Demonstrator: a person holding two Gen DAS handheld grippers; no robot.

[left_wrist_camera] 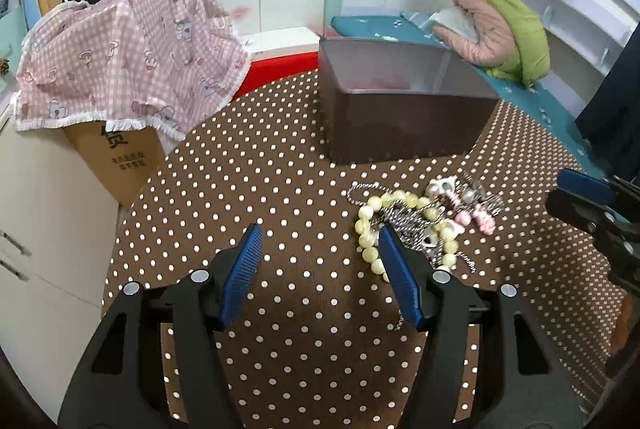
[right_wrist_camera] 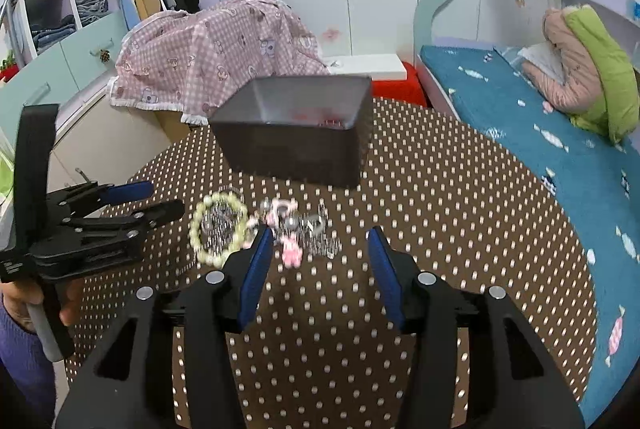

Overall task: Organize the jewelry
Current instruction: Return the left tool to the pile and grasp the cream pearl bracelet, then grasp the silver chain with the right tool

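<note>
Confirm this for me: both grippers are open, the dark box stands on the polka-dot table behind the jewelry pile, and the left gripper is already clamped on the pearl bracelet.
Not quite. The left gripper is open, and in the left wrist view nothing lies between its fingers; the pearl bracelet lies on the table. The rest holds: the right gripper is open too, and the dark box stands behind the jewelry pile.

In the right wrist view the tangled heap of cream beads, pink charms and metal chain (right_wrist_camera: 264, 231) is smeared with blur, so single pieces cannot be told apart. The reddish contents of the dark brown rectangular plastic box (right_wrist_camera: 296, 145) are too dim to name, perhaps beads. In the left wrist view the right tool (left_wrist_camera: 576, 197) is cut off by the picture's edge, its second finger out of sight.
</note>
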